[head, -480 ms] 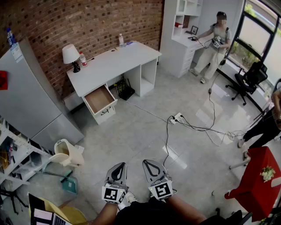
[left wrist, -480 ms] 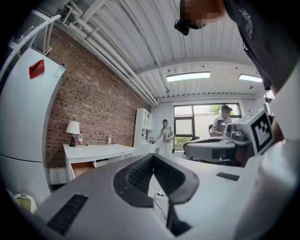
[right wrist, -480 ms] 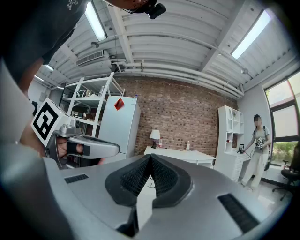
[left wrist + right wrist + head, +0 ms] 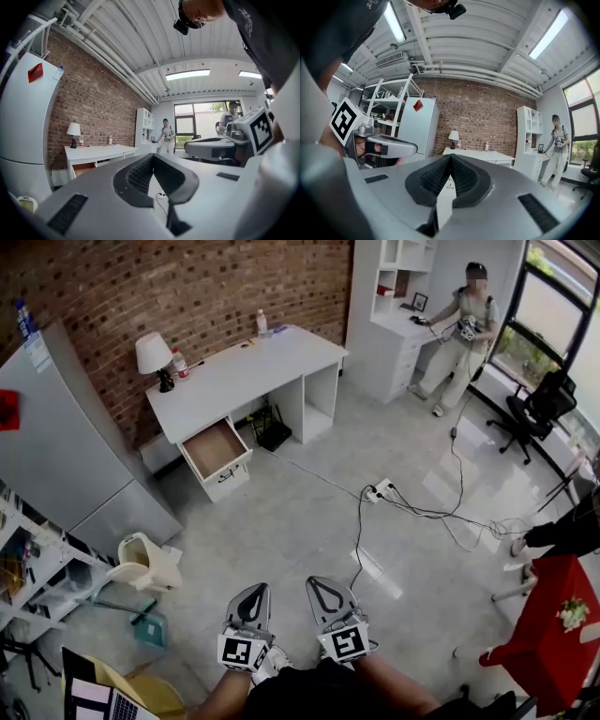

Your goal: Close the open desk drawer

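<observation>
A white desk (image 4: pixel 246 369) stands against the brick wall at the far side of the room. Its top left drawer (image 4: pixel 215 450) is pulled out, showing a brown inside. Both grippers are held side by side at the bottom of the head view, far from the desk and pointing level toward it. My left gripper (image 4: pixel 250 594) is shut with nothing in it, and so is my right gripper (image 4: pixel 326 591). The left gripper view shows the desk (image 4: pixel 101 150) and the open drawer (image 4: pixel 83 169) to the left of the closed jaw tips (image 4: pixel 153 156). In the right gripper view the desk (image 4: pixel 480 154) lies just beyond the closed tips (image 4: pixel 450 156).
A grey refrigerator (image 4: pixel 66 451) stands left of the desk, with a lamp (image 4: pixel 152 356) on the desk top. A power strip with cables (image 4: pixel 380 491) lies on the floor between me and the desk. A person (image 4: pixel 462 334) stands at the white shelf unit. An office chair (image 4: pixel 536 407) and a red table (image 4: pixel 548 638) are at right.
The head view has shifted slightly. A person at the right edge has moved further out of view. Both grippers stay where they were.
</observation>
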Action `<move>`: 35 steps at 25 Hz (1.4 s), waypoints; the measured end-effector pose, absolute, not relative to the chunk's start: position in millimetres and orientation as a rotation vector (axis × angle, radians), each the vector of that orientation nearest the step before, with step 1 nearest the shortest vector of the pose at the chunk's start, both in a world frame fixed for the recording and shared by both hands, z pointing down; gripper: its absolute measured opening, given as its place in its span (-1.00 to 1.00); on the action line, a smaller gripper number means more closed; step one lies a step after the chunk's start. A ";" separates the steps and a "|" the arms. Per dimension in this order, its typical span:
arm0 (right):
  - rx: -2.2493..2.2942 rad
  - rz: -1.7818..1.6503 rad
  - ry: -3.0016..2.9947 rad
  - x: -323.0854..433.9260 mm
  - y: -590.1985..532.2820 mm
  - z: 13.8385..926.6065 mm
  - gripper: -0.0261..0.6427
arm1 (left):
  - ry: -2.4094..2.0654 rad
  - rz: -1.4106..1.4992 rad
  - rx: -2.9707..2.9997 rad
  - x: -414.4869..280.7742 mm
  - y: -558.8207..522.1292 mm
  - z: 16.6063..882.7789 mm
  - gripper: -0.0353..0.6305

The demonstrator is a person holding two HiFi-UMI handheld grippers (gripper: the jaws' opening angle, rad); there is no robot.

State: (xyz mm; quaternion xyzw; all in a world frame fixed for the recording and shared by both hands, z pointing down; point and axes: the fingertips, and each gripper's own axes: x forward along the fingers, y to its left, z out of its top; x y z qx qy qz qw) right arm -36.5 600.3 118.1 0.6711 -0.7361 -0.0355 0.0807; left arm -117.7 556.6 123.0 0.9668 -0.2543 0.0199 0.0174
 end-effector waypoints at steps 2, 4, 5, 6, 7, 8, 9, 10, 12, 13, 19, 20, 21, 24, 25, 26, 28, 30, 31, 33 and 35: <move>2.002 -0.107 -2.200 -32.6 603.7 119.3 -0.84 | -0.787 0.065 3.010 -113.3 559.3 124.7 -0.88; 2.003 -0.110 -2.198 -26.8 607.4 119.8 -0.84 | -0.784 0.067 3.010 -107.5 562.3 124.9 -0.88; 2.007 -0.112 -2.198 -23.1 609.0 119.7 -0.84 | -0.785 0.066 3.010 -104.1 563.6 123.7 -0.88; 2.015 -0.116 -2.199 -19.0 610.4 119.1 -0.84 | -0.786 0.066 3.010 -100.6 565.0 122.1 -0.88; 2.024 -0.122 -2.203 -14.7 611.7 118.1 -0.84 | -0.787 0.066 3.012 -97.0 566.3 120.9 -0.88; 2.036 -0.128 -2.209 -10.2 612.8 116.7 -0.84 | -0.790 0.068 3.014 -93.5 567.5 120.0 -0.88; 2.050 -0.138 -2.215 -5.3 613.8 114.8 -0.84 | -0.793 0.069 3.016 -89.9 568.7 119.2 -0.88; 2.067 -0.151 -2.224 -0.1 614.6 112.3 -0.84 | -0.796 0.069 3.019 -86.1 569.6 118.4 -0.88; 2.090 -0.175 -2.245 9.8 615.9 107.9 -0.84 | -0.803 0.069 3.022 -78.1 571.5 117.2 -0.88; 2.088 -0.180 -2.254 14.0 616.5 107.2 -0.84 | -0.808 0.069 3.022 -74.2 572.5 117.0 -0.88; 2.034 -0.203 -2.302 34.6 614.1 102.5 -0.84 | -0.830 0.081 3.030 -49.9 574.0 117.1 -0.88; 2.029 -0.207 -2.309 37.8 612.6 101.6 -0.84 | -0.834 0.080 3.031 -46.7 573.0 115.6 -0.88; 2.031 -0.209 -2.316 40.7 610.4 100.4 -0.84 | -0.838 0.080 3.031 -43.9 571.1 114.2 -0.88; 2.059 -0.218 -2.345 46.5 598.9 95.4 -0.84 | -0.840 0.086 3.044 -35.4 560.7 112.6 -0.88; 2.054 -0.228 -2.346 47.6 592.9 93.9 -0.84 | -0.838 0.084 3.049 -32.2 554.7 112.5 -0.88; 2.038 -0.237 -2.340 48.5 586.0 93.8 -0.84 | -0.835 0.078 3.050 -29.3 547.5 112.6 -0.88; 2.011 -0.235 -2.323 49.6 569.1 98.0 -0.84 | -0.835 0.052 3.038 -26.0 529.2 111.9 -0.88; 2.011 -0.230 -2.320 49.4 547.5 100.9 -0.84 | -0.843 0.032 3.035 -25.2 506.6 110.6 -0.88; 2.010 -0.237 -2.323 48.8 536.3 100.2 -0.84 | -0.844 0.028 3.040 -24.6 495.1 109.9 -0.88; 1.990 -0.259 -2.318 47.8 514.3 96.9 -0.84 | -0.845 0.021 3.053 -23.3 472.3 107.1 -0.88; 1.979 -0.268 -2.304 48.0 490.8 93.9 -0.84 | -0.850 0.014 3.059 -25.0 447.4 103.8 -0.88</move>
